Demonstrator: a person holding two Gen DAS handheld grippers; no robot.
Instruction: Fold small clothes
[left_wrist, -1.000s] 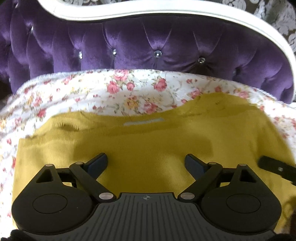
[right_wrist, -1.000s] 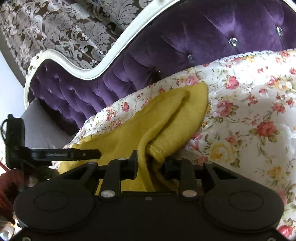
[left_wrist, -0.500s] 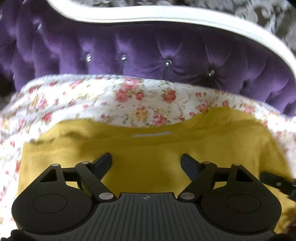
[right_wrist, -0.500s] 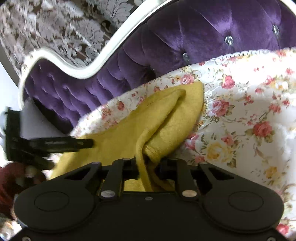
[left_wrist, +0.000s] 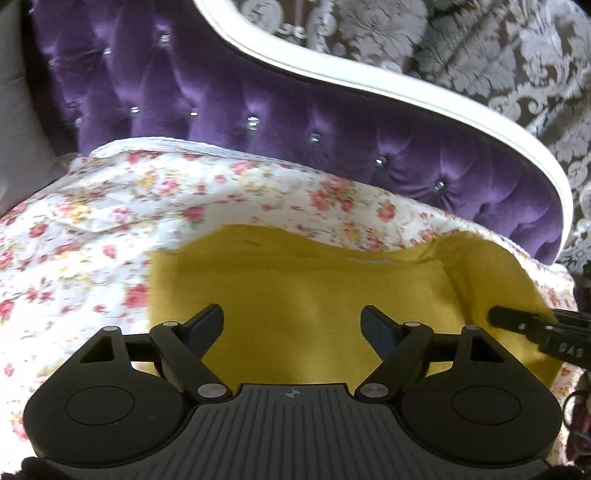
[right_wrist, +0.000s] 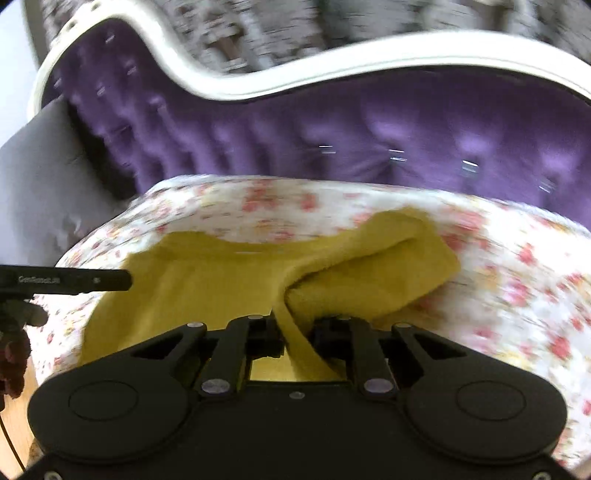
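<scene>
A mustard-yellow knit garment (left_wrist: 295, 288) lies on the floral sheet (left_wrist: 92, 229), neckline toward the headboard. My left gripper (left_wrist: 291, 321) is open and empty, hovering just above the garment's middle. My right gripper (right_wrist: 295, 328) is shut on the garment's right edge, a fold of yellow fabric (right_wrist: 369, 273) bunched and lifted between its fingers. The right gripper's finger shows in the left wrist view (left_wrist: 535, 328) at the garment's right side. The left gripper's finger (right_wrist: 74, 282) shows at the left in the right wrist view.
A purple tufted headboard (left_wrist: 295, 122) with a white frame (left_wrist: 406, 92) rises behind the bed. Patterned damask wallpaper (left_wrist: 498, 48) is beyond it. A grey surface (right_wrist: 37, 177) sits left of the bed. The right wrist view is motion-blurred.
Both views have swung. The right gripper has carried the held fold leftward over the garment. The left gripper stays open above the garment, which now sits more to the right in its view.
</scene>
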